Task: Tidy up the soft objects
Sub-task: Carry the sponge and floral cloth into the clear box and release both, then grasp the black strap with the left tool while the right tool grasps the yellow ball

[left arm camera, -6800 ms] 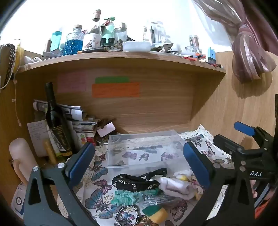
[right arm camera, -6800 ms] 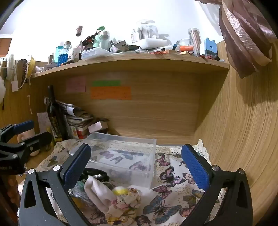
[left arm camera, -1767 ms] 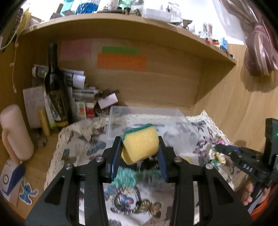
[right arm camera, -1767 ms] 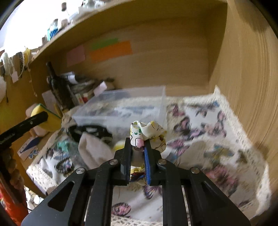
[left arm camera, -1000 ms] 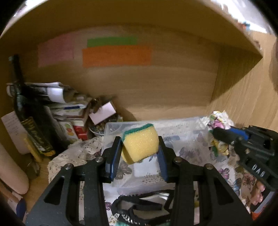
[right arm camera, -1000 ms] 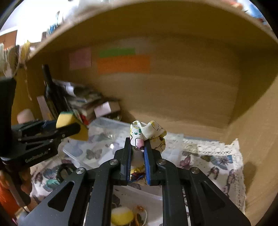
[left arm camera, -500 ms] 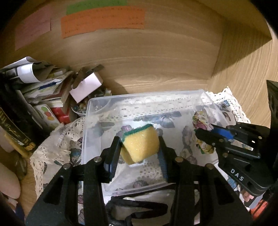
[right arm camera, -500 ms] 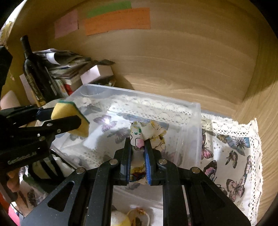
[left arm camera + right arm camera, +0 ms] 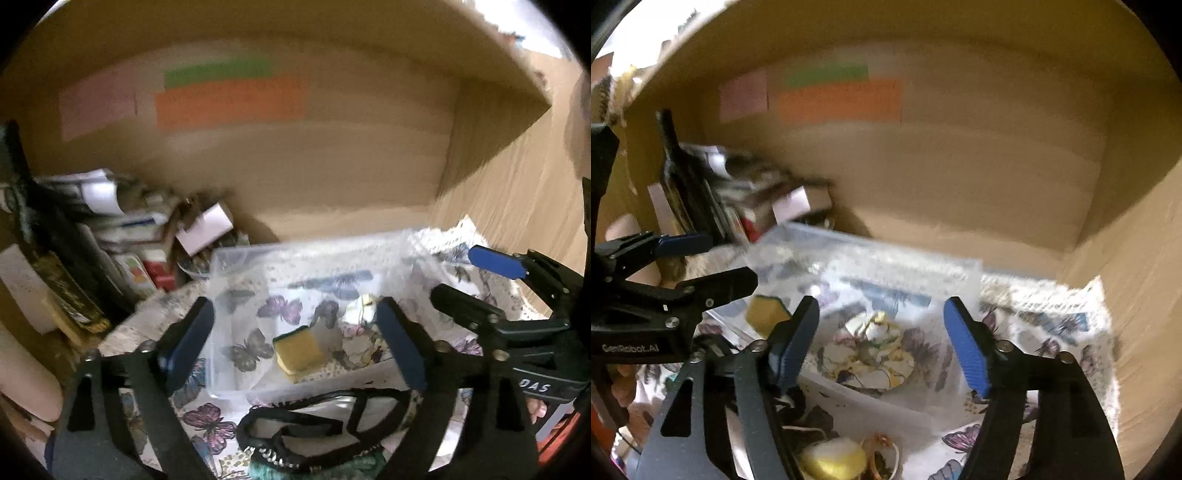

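Under wooden shelving, sponge [image 9: 297,348] lies between spread left gripper [image 9: 295,341] fingers.

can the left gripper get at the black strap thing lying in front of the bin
Probably yes. The left gripper has its jaws open and empty, and the black strap lies uncovered on the butterfly cloth just below it, outside the clear bin.

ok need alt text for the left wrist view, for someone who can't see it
A yellow sponge with a green top lies inside a clear plastic bin, seen between the open jaws of the left gripper. A floral cloth lies beside the sponge, a black strap lies in front of the bin, and the right gripper is open too.
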The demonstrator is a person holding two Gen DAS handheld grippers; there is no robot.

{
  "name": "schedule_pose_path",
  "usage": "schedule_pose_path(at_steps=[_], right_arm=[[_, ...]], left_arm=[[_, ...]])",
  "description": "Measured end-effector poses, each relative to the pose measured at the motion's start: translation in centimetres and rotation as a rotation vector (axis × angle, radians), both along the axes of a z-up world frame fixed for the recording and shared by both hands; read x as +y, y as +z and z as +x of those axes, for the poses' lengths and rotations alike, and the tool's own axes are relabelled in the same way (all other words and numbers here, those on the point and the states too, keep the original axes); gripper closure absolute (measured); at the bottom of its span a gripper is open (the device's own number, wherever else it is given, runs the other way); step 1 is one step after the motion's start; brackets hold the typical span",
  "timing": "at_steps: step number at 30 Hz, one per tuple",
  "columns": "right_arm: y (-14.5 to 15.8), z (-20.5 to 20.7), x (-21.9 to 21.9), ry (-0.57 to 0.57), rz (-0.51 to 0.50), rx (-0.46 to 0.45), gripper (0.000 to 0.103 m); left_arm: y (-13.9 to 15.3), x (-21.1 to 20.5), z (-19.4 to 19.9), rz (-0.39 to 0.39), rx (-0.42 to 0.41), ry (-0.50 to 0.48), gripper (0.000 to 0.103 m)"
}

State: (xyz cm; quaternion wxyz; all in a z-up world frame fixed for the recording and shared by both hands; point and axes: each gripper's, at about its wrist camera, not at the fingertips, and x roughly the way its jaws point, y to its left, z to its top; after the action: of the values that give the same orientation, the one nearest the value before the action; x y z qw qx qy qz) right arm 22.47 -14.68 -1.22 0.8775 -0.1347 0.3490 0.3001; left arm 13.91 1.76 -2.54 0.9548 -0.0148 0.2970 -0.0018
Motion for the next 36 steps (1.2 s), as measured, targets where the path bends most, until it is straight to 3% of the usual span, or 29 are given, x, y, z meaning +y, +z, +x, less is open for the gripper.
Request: schedule_pose_path(at_steps=[7,12,18,20,22,24,29,36], right_arm=[[3.4,-3.2,-1.7,0.018,0.074,-0.096,0.029],[3.0,-5.5,-2.2,0.037,0.07,-0.109,0.029],[0.4,-7.1,-2.9,0.05,0.06,-0.042,0.029],[-0.4,-7.4,-3.1,0.038,0.052,-0.026,0.032],[-1.3,-7.2,-3.3,0.023,0.048,-0.004,0.042],[-2.1,-6.7,-3.7,0.004,0.044,0.024,0.053],[-4.7,-5.7,-3.9,0.007,0.032,0.143,0.054],[-6.4,-6.9,-3.4,0.059,-0.014,0.195,0.057]], left_arm=[[1.6,0.3,-4.4,0.011,-0.088,0.001,0.002],[0.1,0.6,-6.2,0.007,-0.061,-0.004,0.002],[-3.8,1.4,-7.0,0.017,-0.001,0.022,0.002],[-4.9,1.6,-6.9,0.015,0.025,0.035,0.009],[-6.1,2.0,-6.2,-0.003,0.073,0.03,0.025],[-7.1,2.2,-5.8,-0.035,0.107,0.019,0.026],[-9.0,2.2,-5.7,-0.067,0.14,0.016,0.026],[-10.5,2.4,-6.2,-0.128,0.193,-0.016,0.03]])
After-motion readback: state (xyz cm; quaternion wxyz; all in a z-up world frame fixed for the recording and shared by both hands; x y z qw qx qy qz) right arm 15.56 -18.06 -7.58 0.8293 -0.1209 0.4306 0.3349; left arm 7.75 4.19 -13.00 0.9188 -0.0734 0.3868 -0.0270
